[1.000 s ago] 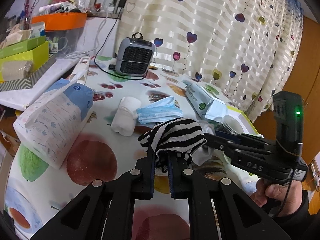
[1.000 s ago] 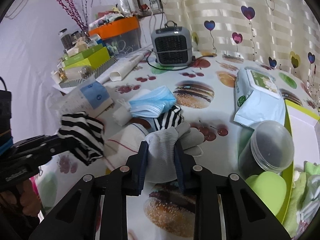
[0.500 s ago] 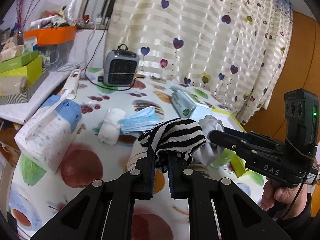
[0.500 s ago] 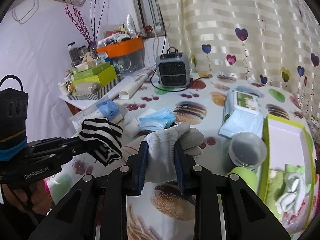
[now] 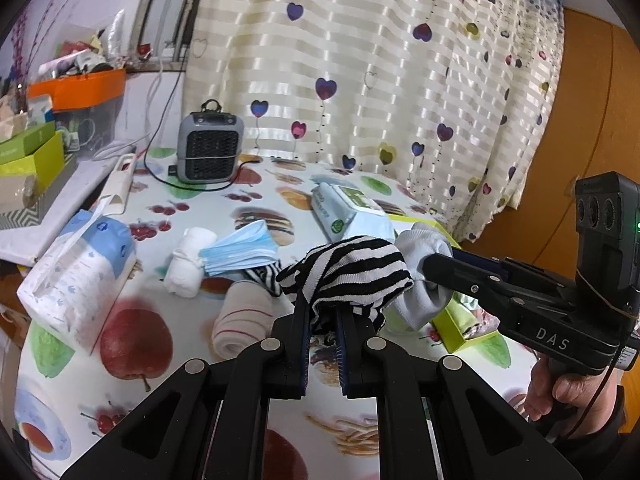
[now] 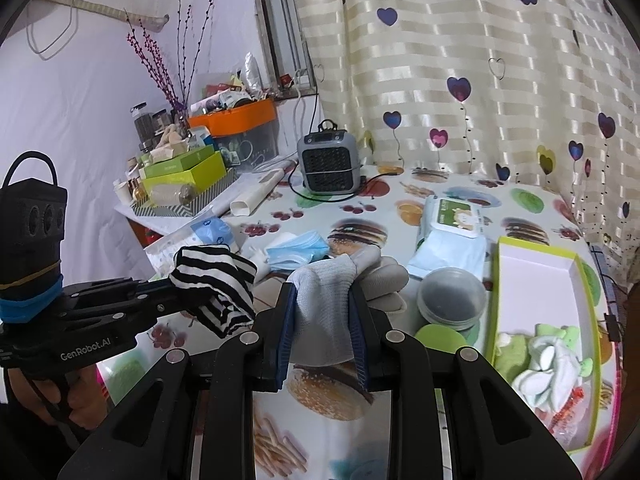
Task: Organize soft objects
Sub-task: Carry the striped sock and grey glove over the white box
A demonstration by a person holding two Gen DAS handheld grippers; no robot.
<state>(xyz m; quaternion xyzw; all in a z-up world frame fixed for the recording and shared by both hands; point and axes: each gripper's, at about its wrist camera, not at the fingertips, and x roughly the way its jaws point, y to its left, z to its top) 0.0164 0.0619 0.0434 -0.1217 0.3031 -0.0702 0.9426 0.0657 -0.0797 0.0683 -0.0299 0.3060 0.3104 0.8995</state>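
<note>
My left gripper is shut on a black-and-white striped cloth and holds it above the table; it also shows in the right wrist view. My right gripper is shut on a grey work glove, also lifted; the glove shows in the left wrist view just right of the striped cloth. A green-rimmed box at the right holds green and white soft items. A rolled white towel, a white roll and blue face masks lie on the table.
A fruit-print tablecloth covers the table. A tissue pack lies at the left, a wet-wipes pack and a lidded round tub near the box, a small grey heater with its cord at the back. Cluttered boxes stand far left.
Both grippers have risen and pulled back from the table with their cloth and glove. The rolled white towel under them has come into view, and more of the green box shows.
</note>
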